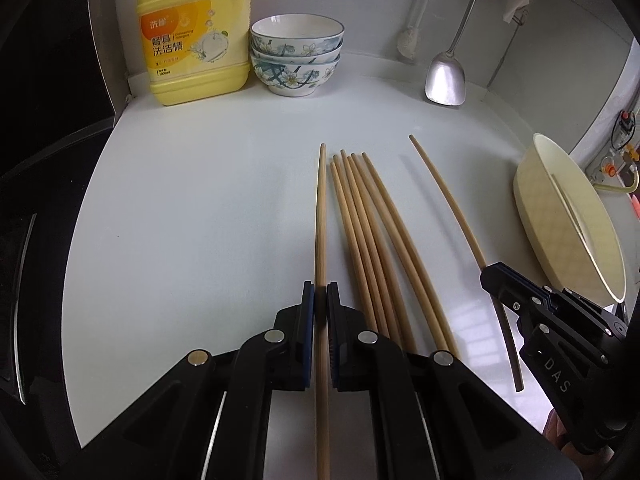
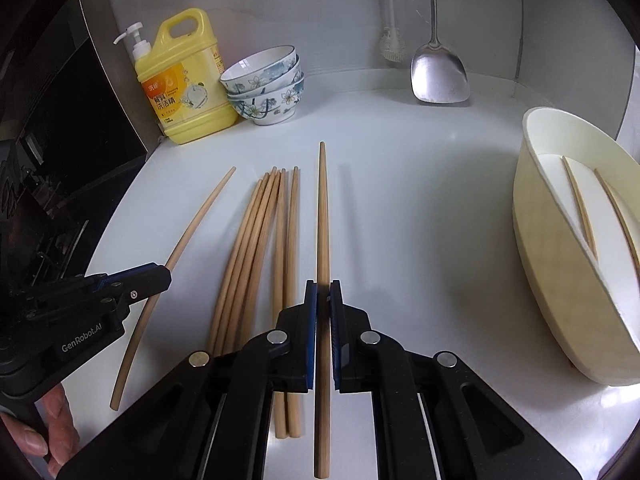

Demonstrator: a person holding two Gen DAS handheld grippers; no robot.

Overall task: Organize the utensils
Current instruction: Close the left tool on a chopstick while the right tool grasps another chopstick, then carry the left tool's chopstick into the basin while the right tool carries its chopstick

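White counter [image 2: 400,240], cream holder [image 2: 560,280] at right with two chopsticks inside; loose bundle of chopsticks [image 2: 256,260] left to sort. Left gripper [image 1: 320,300] and right gripper [image 2: 323,296], jaws each clamped on one chopstick.

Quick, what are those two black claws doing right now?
Left gripper: closed on one chopstick.
Right gripper: closed on another chopstick.

Two pale wooden chopsticks [image 1: 320,216] [image 2: 322,216] were each clamped singly, flanking a loose bundle of chopsticks [image 2: 260,240] that lay side by side on the white surface [image 1: 192,208].
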